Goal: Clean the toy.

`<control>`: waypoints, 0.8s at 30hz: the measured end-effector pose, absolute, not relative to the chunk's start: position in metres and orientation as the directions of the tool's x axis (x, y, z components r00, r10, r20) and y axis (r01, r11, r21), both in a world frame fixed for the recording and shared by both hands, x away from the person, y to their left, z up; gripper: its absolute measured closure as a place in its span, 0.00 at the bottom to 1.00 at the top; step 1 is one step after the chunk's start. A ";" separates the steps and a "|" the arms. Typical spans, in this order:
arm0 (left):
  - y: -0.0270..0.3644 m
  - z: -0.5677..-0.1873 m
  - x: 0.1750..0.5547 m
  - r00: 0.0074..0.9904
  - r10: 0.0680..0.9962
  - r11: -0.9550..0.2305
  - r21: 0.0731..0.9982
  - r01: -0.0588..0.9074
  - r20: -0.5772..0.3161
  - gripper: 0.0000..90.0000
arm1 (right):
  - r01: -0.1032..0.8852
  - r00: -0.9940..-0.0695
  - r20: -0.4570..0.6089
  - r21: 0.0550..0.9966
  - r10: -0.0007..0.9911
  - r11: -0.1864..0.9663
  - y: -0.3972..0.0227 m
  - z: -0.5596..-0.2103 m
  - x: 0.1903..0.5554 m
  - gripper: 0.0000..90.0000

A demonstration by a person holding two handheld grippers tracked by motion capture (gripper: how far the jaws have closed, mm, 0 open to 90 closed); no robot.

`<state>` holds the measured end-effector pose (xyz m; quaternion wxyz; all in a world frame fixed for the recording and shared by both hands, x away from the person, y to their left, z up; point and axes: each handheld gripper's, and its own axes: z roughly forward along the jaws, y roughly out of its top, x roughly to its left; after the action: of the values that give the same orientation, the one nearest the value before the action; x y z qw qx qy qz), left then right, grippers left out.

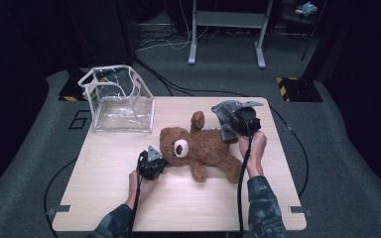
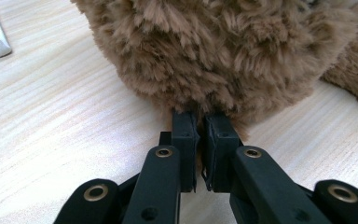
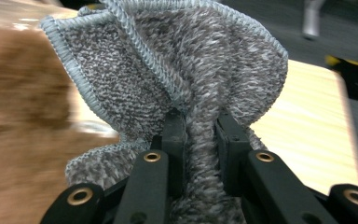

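My left gripper [image 2: 199, 122] pinches the teddy bear [image 1: 198, 146] fur, jaws nearly closed; my right gripper [image 3: 200, 122] clamps the grey cloth [image 3: 191, 70] at frame centre.

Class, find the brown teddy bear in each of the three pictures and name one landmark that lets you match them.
High view: the teddy bear lies mid-table, between the two grippers.
Left gripper view: its fur spans the top, the left gripper pinching a tuft.
Right gripper view: a brown blur at left, beside the grey cloth held by the right gripper.
Shared landmark: the light wooden table.
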<state>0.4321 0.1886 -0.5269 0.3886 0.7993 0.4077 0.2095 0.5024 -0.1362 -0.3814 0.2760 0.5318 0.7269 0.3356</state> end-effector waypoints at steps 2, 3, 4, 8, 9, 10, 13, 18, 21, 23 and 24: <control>0.189 -0.527 0.432 0.580 0.815 -0.366 0.792 0.489 0.018 0.93 | 0.585 -0.326 -0.029 0.779 0.945 0.226 -0.125 -0.383 0.502 0.85; 0.189 -0.527 0.432 0.579 0.815 -0.364 0.793 0.489 0.017 0.93 | 0.588 -0.347 -0.029 0.772 0.938 0.241 -0.119 -0.385 0.503 0.85; 0.189 -0.527 0.432 0.580 0.815 -0.365 0.791 0.490 0.017 0.93 | 0.598 -0.363 -0.022 0.761 0.931 0.251 -0.115 -0.390 0.505 0.85; 0.189 -0.527 0.432 0.582 0.813 -0.365 0.792 0.489 0.016 0.93 | 0.646 -0.349 -0.009 0.722 0.937 0.247 -0.114 -0.410 0.515 0.85; 0.189 -0.527 0.432 0.581 0.814 -0.365 0.791 0.491 0.015 0.93 | 0.649 -0.341 -0.004 0.722 0.940 0.239 -0.119 -0.414 0.518 0.85; 0.189 -0.527 0.432 0.581 0.813 -0.365 0.791 0.491 0.015 0.93 | 0.660 -0.323 -0.008 0.715 0.946 0.231 -0.125 -0.416 0.520 0.85; 0.189 -0.527 0.432 0.582 0.813 -0.365 0.792 0.490 0.015 0.93 | 0.686 -0.248 -0.039 0.698 0.968 0.204 -0.145 -0.421 0.524 0.85; 0.189 -0.527 0.432 0.582 0.813 -0.366 0.792 0.489 0.016 0.93 | 0.714 -0.181 -0.076 0.676 0.980 0.185 -0.168 -0.424 0.525 0.85; 0.189 -0.527 0.432 0.583 0.812 -0.367 0.791 0.489 0.017 0.93 | 0.699 -0.127 -0.074 0.701 0.989 0.142 -0.186 -0.414 0.514 0.85; 0.189 -0.527 0.432 0.583 0.813 -0.367 0.791 0.489 0.016 0.93 | 0.669 -0.135 -0.063 0.731 0.989 0.138 -0.191 -0.405 0.506 0.85; 0.189 -0.527 0.432 0.583 0.813 -0.367 0.791 0.489 0.016 0.93 | 0.654 -0.141 -0.056 0.745 0.988 0.135 -0.191 -0.400 0.501 0.85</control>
<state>0.4322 0.1887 -0.5268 0.3888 0.8001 0.4068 0.2079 0.5010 -0.1905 -0.3997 0.2869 0.5894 0.6966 0.2918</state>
